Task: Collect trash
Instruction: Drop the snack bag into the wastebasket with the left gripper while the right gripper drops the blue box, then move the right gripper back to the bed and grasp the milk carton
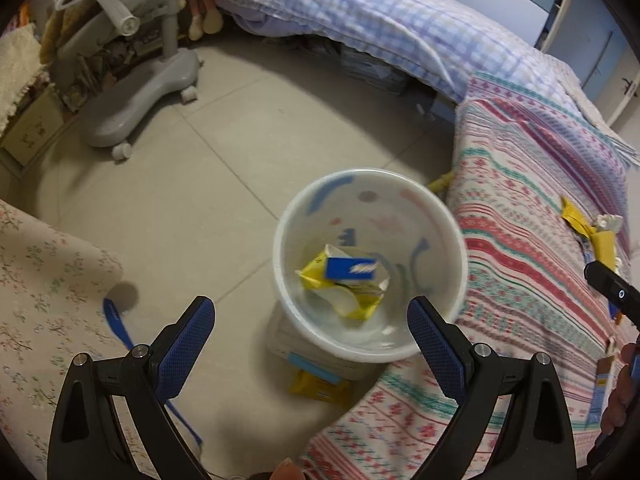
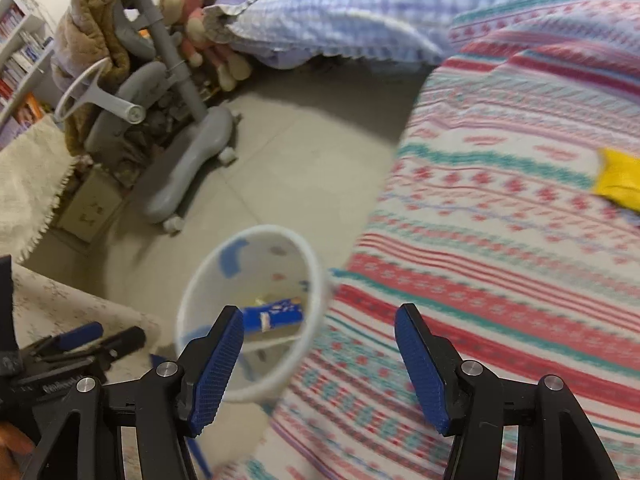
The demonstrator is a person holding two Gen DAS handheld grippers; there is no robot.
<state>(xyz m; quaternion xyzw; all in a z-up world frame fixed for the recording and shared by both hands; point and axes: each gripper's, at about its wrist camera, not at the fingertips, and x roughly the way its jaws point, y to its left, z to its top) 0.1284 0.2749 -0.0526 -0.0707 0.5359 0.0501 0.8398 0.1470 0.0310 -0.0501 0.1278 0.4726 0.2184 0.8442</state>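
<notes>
A white trash bin (image 1: 400, 184) stands on the floor beside the bed and holds a blue box (image 1: 351, 269) on yellow wrappers (image 1: 316, 276). My left gripper (image 1: 310, 344) is open and empty above the bin's near rim. A yellow packet (image 1: 320, 390) lies on the floor by the bin's base. Yellow wrappers (image 1: 588, 228) lie on the striped bedspread. In the right wrist view my right gripper (image 2: 320, 364) is open and empty, over the bin's rim (image 2: 312, 264) and the bed edge. A yellow wrapper (image 2: 620, 178) lies on the bed at far right.
A grey wheeled chair (image 1: 132, 92) with plush toys stands across the tiled floor (image 1: 208, 208). A checked quilt (image 1: 360, 4) covers the far bed. A floral cloth (image 1: 44, 280) hangs at left. A blue strip (image 1: 120, 326) lies on the floor beside it.
</notes>
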